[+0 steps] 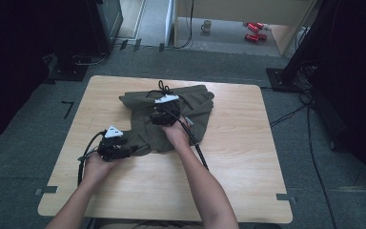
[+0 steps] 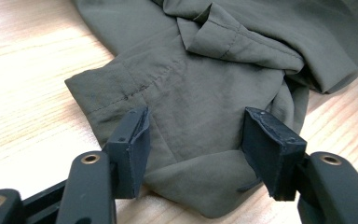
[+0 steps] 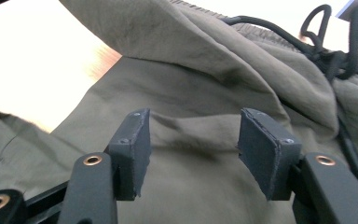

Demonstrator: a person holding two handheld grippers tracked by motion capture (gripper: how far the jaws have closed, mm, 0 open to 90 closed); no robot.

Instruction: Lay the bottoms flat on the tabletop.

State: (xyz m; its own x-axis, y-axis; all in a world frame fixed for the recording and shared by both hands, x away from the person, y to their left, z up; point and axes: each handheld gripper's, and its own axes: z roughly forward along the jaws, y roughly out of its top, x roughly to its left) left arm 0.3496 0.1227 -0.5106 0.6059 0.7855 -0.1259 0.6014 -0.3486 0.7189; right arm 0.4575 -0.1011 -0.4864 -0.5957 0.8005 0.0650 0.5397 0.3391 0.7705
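Folding looks like the work in hand: one pair of olive-green shorts (image 1: 171,119) lies crumpled near the middle of the wooden table (image 1: 248,157), waistband toward the far edge, one leg trailing toward the person's left. Left gripper (image 1: 124,147) sits at the near-left leg hem (image 2: 121,95); its jaws stand apart with the cloth lying slack between them, pads not pressing, nothing held. Right gripper (image 1: 164,114) hovers over the middle of the garment just below the waistband; jaws likewise parted over a low ridge of fabric, no grip. Cloth reads as thin woven nylon or similar: light, limp, no stiffness of its own, probably a bit slick against the pads. It will sag and drag instead of lifting flat, and a single-layer pinch may slip. Best holds, as I judge it: the stitched hem at the leg opening, where the doubled seam gives the pads something to bite, and the gathered elastic waistband (image 3: 261,32), thicker still. Avoid the black drawcord (image 3: 328,51), knotted and looped at the waist; it could snag a jaw. Counts: shorts, one; drawcord, one, with two loops showing; grippers, two; table, one. On the floor beyond, two red cans (image 1: 255,32) and one mug (image 1: 206,26).
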